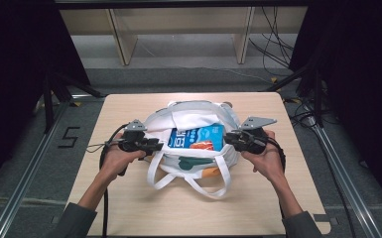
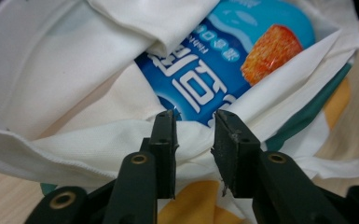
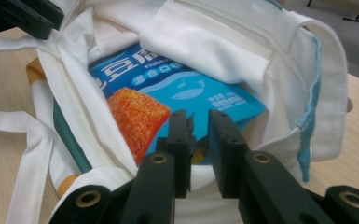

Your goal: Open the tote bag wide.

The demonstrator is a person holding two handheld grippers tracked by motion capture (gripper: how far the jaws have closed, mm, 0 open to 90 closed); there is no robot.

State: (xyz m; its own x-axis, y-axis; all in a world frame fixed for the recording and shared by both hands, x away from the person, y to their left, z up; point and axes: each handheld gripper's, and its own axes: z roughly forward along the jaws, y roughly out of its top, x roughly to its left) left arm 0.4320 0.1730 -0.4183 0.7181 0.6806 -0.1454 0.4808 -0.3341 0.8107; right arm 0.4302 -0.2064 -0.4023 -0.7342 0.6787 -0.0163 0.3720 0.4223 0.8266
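Observation:
A white tote bag [image 1: 193, 115] lies open in the middle of the table, with a blue snack packet [image 1: 196, 137] inside it. My left gripper [image 1: 159, 145] is at the bag's left rim and my right gripper [image 1: 228, 136] at its right rim. In the left gripper view the jaws [image 2: 195, 116] stand apart with the bag's rim [image 2: 51, 140] running across the gap, and the packet [image 2: 224, 60] lies just beyond. In the right gripper view the jaws [image 3: 198, 116] stand a little apart over the near rim, in front of the packet [image 3: 200, 91]. Neither pair of pads presses on the cloth.
The bag's two handles [image 1: 203, 188] loop toward the table's near edge [image 1: 178, 230]. Bare wood [image 1: 129, 198] lies on both sides of the bag. Behind the table are a wooden shelf frame [image 1: 124, 44] and loose cables [image 1: 273, 44]. Metal rails [image 1: 25, 183] run along the floor.

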